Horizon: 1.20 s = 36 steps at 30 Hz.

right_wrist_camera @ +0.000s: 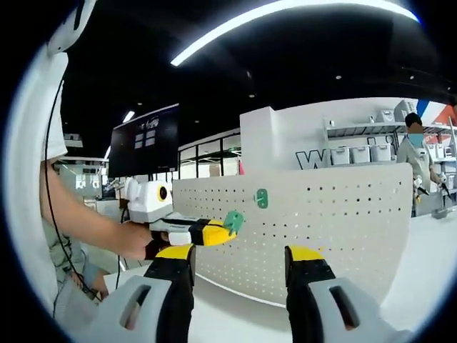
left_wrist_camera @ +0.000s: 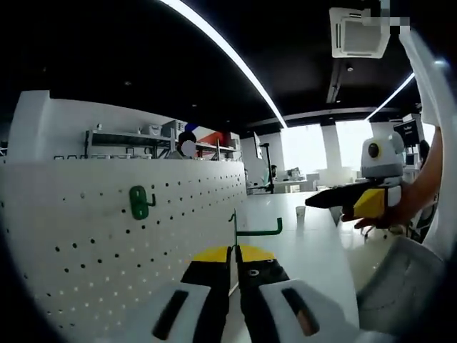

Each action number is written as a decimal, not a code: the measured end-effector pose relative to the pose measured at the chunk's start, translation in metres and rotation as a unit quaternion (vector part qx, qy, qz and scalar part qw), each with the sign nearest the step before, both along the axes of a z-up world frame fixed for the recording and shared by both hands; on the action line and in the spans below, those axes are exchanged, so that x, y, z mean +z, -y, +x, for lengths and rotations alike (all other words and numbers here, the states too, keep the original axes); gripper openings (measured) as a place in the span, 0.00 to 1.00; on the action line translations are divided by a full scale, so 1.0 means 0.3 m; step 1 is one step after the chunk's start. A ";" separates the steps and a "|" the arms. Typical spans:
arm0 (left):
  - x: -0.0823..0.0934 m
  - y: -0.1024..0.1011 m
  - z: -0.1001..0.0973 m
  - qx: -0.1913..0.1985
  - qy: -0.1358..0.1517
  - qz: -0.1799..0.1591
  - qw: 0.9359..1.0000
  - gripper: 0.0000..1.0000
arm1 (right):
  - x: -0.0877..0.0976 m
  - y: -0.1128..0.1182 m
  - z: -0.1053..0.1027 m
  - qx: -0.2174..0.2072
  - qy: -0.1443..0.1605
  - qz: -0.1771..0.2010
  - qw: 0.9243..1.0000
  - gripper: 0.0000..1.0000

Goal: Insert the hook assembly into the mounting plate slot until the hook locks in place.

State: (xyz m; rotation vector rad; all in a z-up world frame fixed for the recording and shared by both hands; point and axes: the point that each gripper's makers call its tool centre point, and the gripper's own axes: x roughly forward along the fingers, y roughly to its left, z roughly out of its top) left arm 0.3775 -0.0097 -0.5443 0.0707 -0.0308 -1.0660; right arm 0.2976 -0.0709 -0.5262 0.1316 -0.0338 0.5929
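Left gripper [left_wrist_camera: 233,266] is clamped on a green hook [left_wrist_camera: 251,229], held just off the white pegboard [left_wrist_camera: 107,236] and not seated yet. A second green hook [left_wrist_camera: 138,202] already hangs on the board, higher up. Right gripper [right_wrist_camera: 239,266] has its jaws spread wide, holding nothing, facing the pegboard

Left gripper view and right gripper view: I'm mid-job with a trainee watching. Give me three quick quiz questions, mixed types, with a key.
1. True or false: the left gripper is shut on the green hook.
2. The right gripper is: A) open, B) shut on a hook.
3. What already hangs on the white pegboard?

Key: 1 true; 2 A; 3 a second green hook.
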 end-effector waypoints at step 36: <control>0.033 0.053 -0.040 -0.003 -0.007 -0.023 1.000 0.03 | 0.011 -0.060 0.124 -0.004 -0.039 0.113 0.993 0.29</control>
